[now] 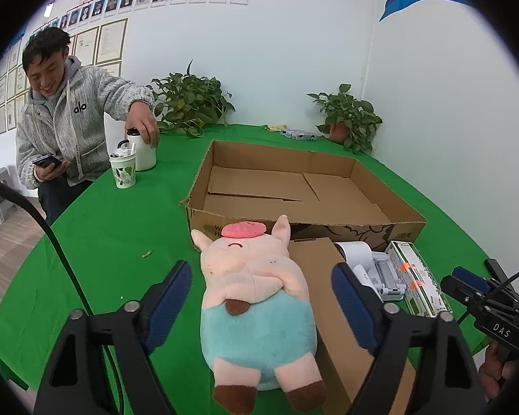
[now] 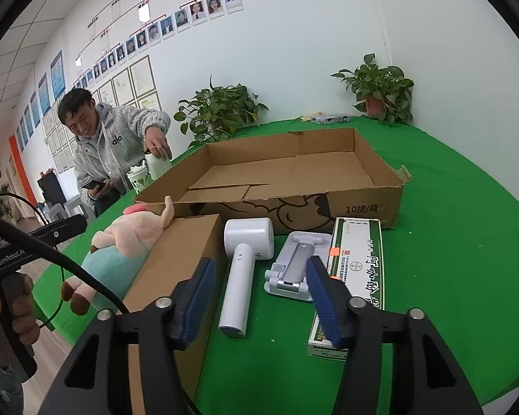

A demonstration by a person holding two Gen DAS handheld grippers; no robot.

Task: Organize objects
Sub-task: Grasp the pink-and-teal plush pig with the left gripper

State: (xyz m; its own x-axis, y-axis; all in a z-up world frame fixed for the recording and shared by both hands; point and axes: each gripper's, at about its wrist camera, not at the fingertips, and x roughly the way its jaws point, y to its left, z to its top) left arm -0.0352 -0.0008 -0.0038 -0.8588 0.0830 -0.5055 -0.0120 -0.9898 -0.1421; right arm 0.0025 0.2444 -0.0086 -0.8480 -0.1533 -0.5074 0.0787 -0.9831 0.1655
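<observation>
From the left wrist, the plush pig (image 1: pixel 256 307) lies closest, on its back between the spread fingers of the left gripper (image 1: pixel 263 306), untouched by either pad. Just right of it sits a closed brown box (image 1: pixel 323 297); ahead stands the open cardboard tray (image 1: pixel 294 190).

From the right wrist, the white handheld device (image 2: pixel 240 276) lies between the released right gripper (image 2: pixel 259 297) fingers, ungrasped. The phone stand (image 2: pixel 294 269) and green-edged carton (image 2: pixel 358 276) rest by its right finger.
</observation>
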